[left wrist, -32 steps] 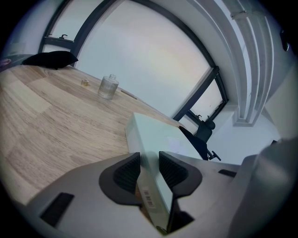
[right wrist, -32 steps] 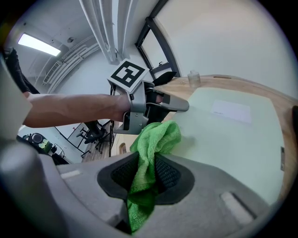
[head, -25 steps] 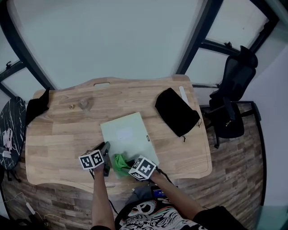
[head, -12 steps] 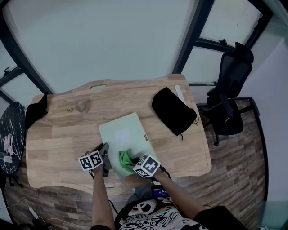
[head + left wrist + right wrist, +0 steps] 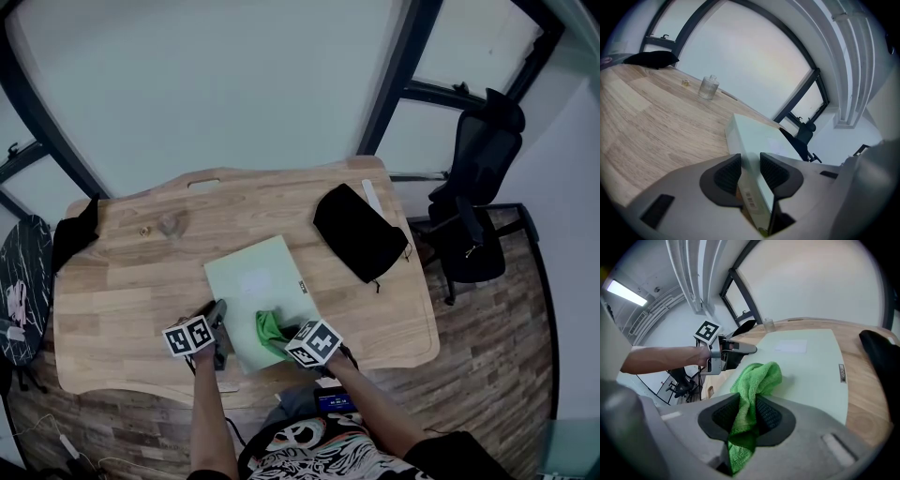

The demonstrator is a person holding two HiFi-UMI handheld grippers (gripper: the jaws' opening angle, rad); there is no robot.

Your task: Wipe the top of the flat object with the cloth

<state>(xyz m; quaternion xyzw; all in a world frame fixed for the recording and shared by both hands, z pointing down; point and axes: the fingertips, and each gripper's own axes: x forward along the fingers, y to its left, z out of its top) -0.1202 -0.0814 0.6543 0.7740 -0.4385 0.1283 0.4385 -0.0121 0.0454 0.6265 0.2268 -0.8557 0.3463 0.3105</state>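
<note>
Now | left gripper (image 5: pixel 751 171) is clamping the near edge of the flat object (image 5: pixel 255 278); right gripper (image 5: pixel 749 416) is pinching the green cloth (image 5: pixel 758 378), resting it on that object's top

My cloth (image 5: pixel 757 380) is bright green, the flat object (image 5: pixel 253 277) pale mint with a small dark label, the table (image 5: pixel 122 281) light streaked wood grain, the pouch (image 5: pixel 359 232) black, and my left gripper (image 5: pixel 751 171) and right gripper (image 5: pixel 747 416) grey, with dark ribbed pads and black-and-white square-patterned cubes.
</note>
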